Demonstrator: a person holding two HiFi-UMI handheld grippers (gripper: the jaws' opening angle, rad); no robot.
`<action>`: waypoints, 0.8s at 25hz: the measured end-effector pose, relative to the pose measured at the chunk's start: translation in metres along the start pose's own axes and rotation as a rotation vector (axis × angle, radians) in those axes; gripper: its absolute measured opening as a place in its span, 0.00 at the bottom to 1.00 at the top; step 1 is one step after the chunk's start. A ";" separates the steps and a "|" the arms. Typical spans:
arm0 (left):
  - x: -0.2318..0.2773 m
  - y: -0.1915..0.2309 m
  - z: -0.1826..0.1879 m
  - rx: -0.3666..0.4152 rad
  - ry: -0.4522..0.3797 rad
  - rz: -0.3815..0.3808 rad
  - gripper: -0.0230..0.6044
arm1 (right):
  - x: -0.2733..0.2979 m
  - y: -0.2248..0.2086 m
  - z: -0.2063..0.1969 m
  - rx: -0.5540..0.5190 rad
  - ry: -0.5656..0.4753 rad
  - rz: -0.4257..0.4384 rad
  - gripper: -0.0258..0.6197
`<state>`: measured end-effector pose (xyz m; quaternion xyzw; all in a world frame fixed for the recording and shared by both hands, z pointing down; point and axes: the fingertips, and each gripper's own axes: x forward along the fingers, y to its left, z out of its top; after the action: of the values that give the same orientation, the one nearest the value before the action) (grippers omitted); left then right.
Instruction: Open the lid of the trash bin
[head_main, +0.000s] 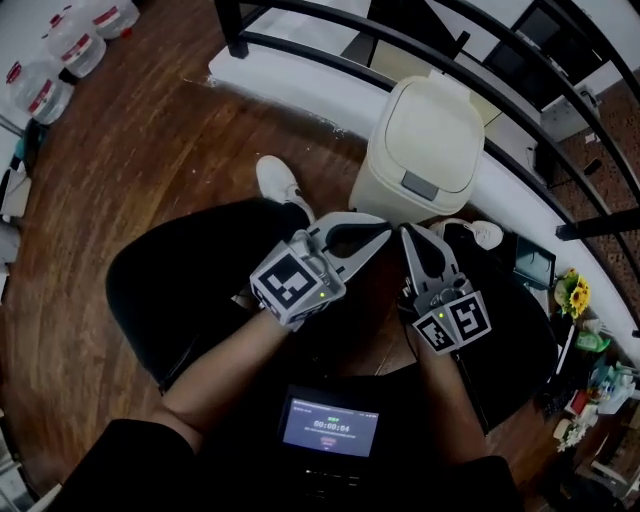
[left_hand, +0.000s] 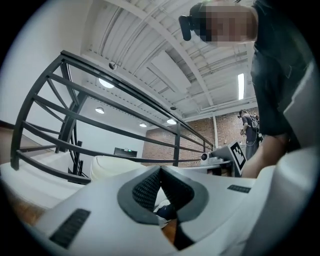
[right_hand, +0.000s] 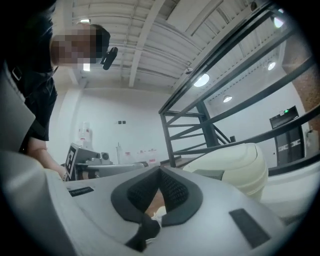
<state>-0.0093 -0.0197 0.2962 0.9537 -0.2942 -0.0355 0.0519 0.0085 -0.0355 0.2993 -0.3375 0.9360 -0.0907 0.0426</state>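
In front of the person's knees, on the dark wooden floor (head_main: 150, 150), the cream trash bin (head_main: 425, 150) stands upright against a low white ledge (head_main: 300, 85), with a black railing (head_main: 400, 45) curving over and behind it. Its domed lid (head_main: 432, 125) lies closed on top, and a grey push panel (head_main: 420, 185) faces the person. The left gripper (head_main: 384, 229) is held low over the lap and angled up to the right toward the bin's base. In the left gripper view its two jaws meet at the tips, closed with nothing caught between them, and the bin shows pale beyond them. The right gripper (head_main: 407, 235) sits just beside it, pointing up and a little left, so the two sets of tips lie near each other and close to the bin without touching it. The right gripper view shows its jaws pressed together in the same way and empty, with the bin off to the right. A white shoe (head_main: 278, 183) rests on the floor left of the bin. A small lit screen (head_main: 330, 425) hangs at the person's chest, and several water bottles (head_main: 60, 55) stand far off at the upper left.
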 end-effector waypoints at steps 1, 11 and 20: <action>0.005 0.006 -0.003 -0.006 0.007 0.001 0.09 | 0.002 -0.006 -0.001 -0.001 0.003 -0.008 0.06; 0.040 0.035 -0.056 0.037 0.143 -0.040 0.09 | -0.013 -0.073 -0.048 0.056 0.012 -0.143 0.06; 0.053 0.045 -0.121 0.023 0.203 -0.086 0.09 | -0.001 -0.101 -0.124 0.043 0.070 -0.183 0.06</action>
<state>0.0212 -0.0767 0.4198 0.9646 -0.2467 0.0624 0.0688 0.0545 -0.0941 0.4411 -0.4172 0.9000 -0.1260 0.0088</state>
